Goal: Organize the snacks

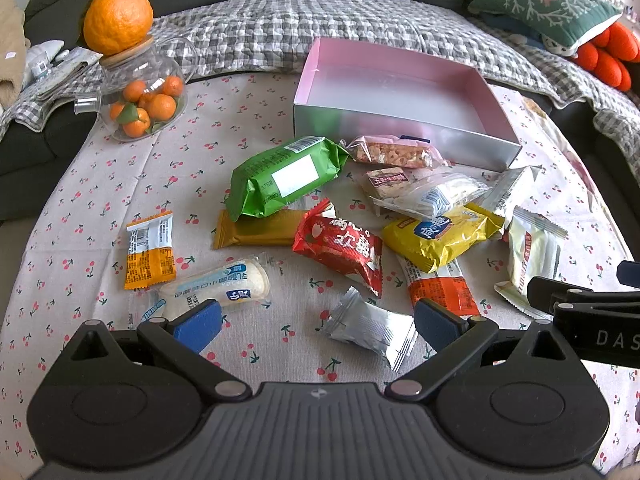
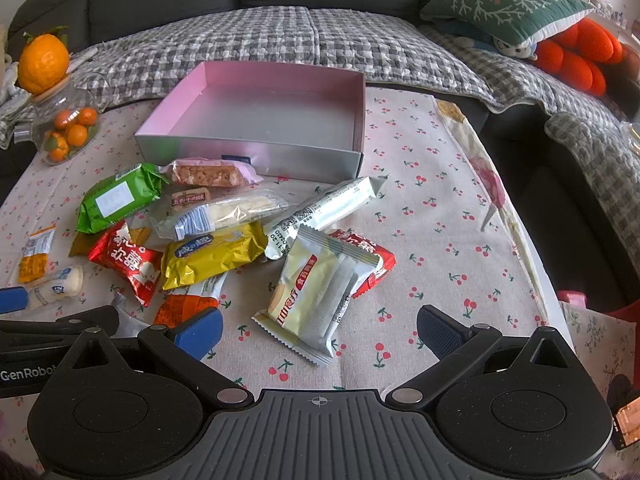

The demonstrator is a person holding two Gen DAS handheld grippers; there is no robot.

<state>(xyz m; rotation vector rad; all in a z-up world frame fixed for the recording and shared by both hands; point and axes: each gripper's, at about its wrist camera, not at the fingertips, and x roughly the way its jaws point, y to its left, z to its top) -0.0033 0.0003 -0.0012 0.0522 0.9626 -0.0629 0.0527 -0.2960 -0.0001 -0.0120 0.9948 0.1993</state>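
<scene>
Both grippers, left gripper (image 1: 318, 326) and right gripper (image 2: 320, 330), hang with jaws wide apart, holding nothing; snack packets (image 1: 338, 242) lie scattered just in front of the pink box (image 1: 404, 136).

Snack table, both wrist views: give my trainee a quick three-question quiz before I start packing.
1. True or false: the pink box already holds a snack.
2. Which packet lies nearest the left hand-held gripper? A) green packet B) silver packet C) yellow packet
3. Fill in: the large orange sits on the lid of the glass ____.

Key: 1 false, the box is empty. 2 B, it lies between the open fingers. 3 jar, with small oranges inside. The right hand-held gripper is open too, over the cream packet.
</scene>
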